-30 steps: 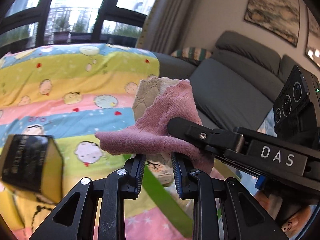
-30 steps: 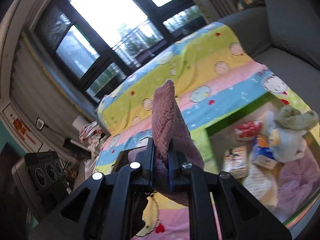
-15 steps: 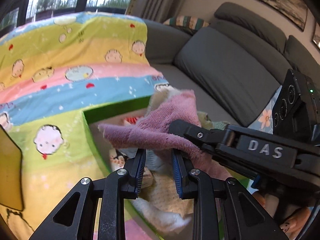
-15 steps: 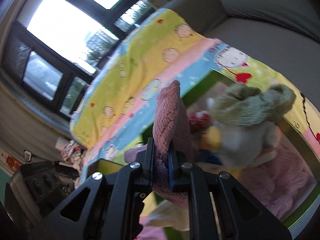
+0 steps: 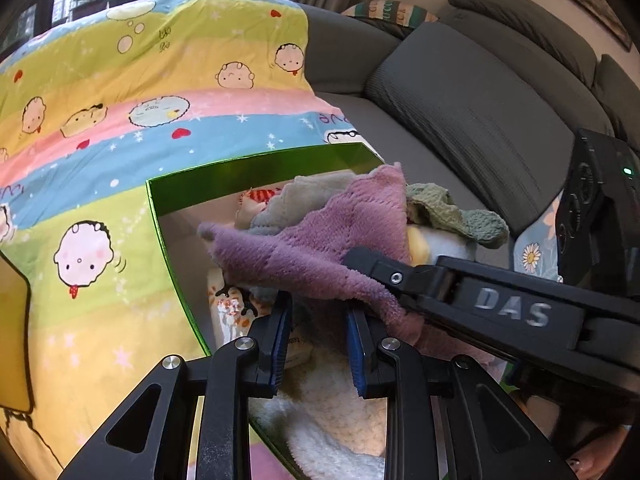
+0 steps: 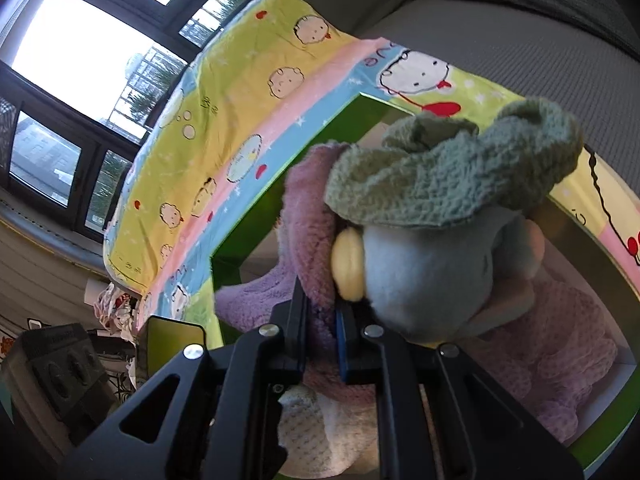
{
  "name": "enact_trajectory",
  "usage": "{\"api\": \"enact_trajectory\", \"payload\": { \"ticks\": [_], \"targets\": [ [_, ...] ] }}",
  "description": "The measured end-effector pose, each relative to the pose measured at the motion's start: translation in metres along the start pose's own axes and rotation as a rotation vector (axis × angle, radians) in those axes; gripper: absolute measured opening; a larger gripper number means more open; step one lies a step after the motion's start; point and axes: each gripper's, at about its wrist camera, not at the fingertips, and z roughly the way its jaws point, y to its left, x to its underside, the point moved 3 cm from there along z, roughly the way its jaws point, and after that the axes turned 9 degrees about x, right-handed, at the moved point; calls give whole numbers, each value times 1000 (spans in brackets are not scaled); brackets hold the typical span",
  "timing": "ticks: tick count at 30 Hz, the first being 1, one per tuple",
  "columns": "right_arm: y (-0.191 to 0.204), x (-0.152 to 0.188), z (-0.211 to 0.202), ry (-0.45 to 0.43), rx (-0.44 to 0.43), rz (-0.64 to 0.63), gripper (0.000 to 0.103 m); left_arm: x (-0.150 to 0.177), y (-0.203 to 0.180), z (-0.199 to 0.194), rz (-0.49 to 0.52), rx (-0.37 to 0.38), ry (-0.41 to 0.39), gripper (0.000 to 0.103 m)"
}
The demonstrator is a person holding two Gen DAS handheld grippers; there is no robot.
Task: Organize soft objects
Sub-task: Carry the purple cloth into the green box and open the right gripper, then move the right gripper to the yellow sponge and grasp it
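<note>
A purple towel (image 5: pixel 320 248) with a grey-beige underside hangs over the open green box (image 5: pixel 256 164). My left gripper (image 5: pixel 318 308) is shut on its lower part, with purple cloth showing between the blue pads. From the right, my right gripper (image 5: pixel 360 258) pinches the towel's edge. In the right wrist view that gripper (image 6: pixel 320 308) is shut on the towel (image 6: pixel 312 216), right beside a grey-blue plush toy (image 6: pixel 432 264) with a yellow beak and a green knitted hat (image 6: pixel 452 176). The toy (image 5: pixel 440 240) stands in the box behind the towel.
The box (image 6: pixel 256 208) also holds a white fluffy cloth (image 5: pixel 336 408), a pink blanket (image 6: pixel 560 360) and small packets (image 5: pixel 232 312). It rests on a striped cartoon sheet (image 5: pixel 160 80) spread over a grey sofa (image 5: pixel 480 100). A dark yellow-edged object (image 5: pixel 12 340) sits at far left.
Both grippers have come down and forward with the towel, from above the sheet to over the green box. The plush toy now looms close in the right wrist view.
</note>
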Motion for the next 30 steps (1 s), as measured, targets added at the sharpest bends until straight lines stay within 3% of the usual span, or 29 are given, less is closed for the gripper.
{"api": "enact_trajectory", "payload": {
  "ticks": [4,7,10,12,15,18,24,30],
  "targets": [
    [-3,1,1,8,27,6,15,2,-1,-5,2,-3,-1,26],
    [0,5,-7,-1,42,-24,25,4,0,-16,-10,3,-5,26],
    [6,10,-18,-29,43,-64,49,4,1,-32,-1,2,-29,30],
    [11,13,-28,-59,33,-78,68,6,5,-44,-11,20,-41,50],
    [18,16,-46,-135,54,-94,89,11,13,-67,-29,26,-85,56],
    [23,21,-62,-200,94,-113,89,15,22,-93,-42,6,-130,64],
    [38,32,-84,-261,65,-140,92,29,42,-151,-62,-45,-220,75],
    [78,52,-93,-277,-14,-248,96,55,82,-205,-133,-134,-292,76]
  ]
}}
